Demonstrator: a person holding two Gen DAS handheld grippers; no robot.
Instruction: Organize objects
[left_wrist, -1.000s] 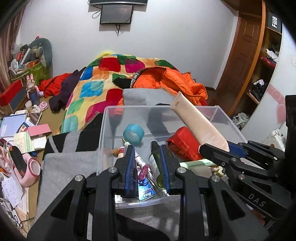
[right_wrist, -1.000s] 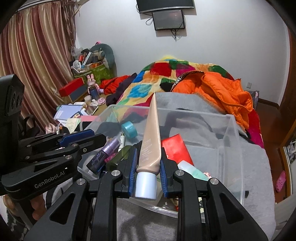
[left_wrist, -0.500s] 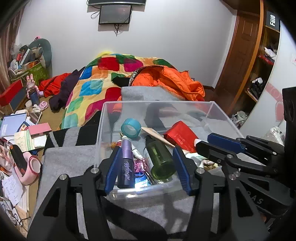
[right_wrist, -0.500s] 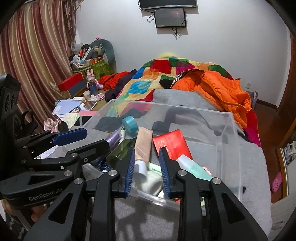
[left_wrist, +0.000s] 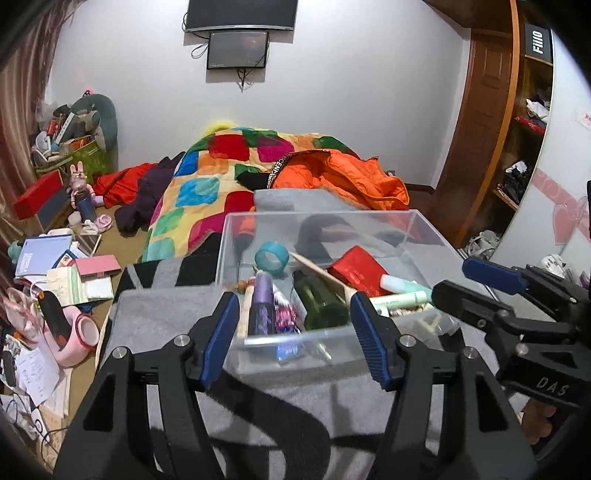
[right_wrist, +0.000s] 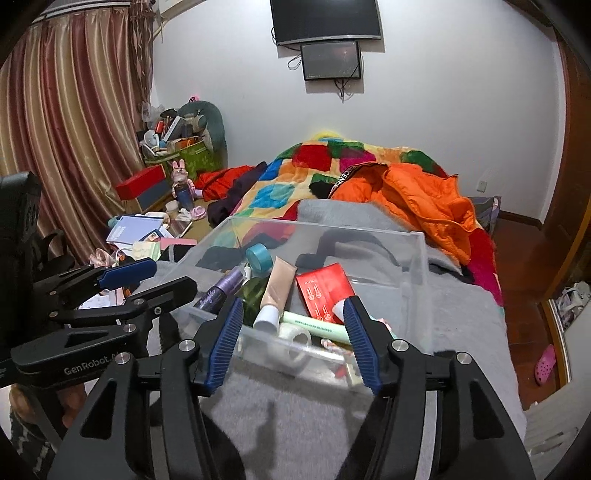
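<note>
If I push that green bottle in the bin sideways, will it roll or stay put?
The green bottle lies on its side and looks round, so it would tend to roll. The purple tube and beige tube lie close alongside, likely stopping it. It looks like glass: push gently.

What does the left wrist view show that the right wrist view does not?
Only the left wrist view shows the wooden shelving unit and the open left claw. Only the right wrist view shows the striped curtain, a pink clog and the open right claw. Both show the clear plastic bin, its teal tape roll and red box.
</note>
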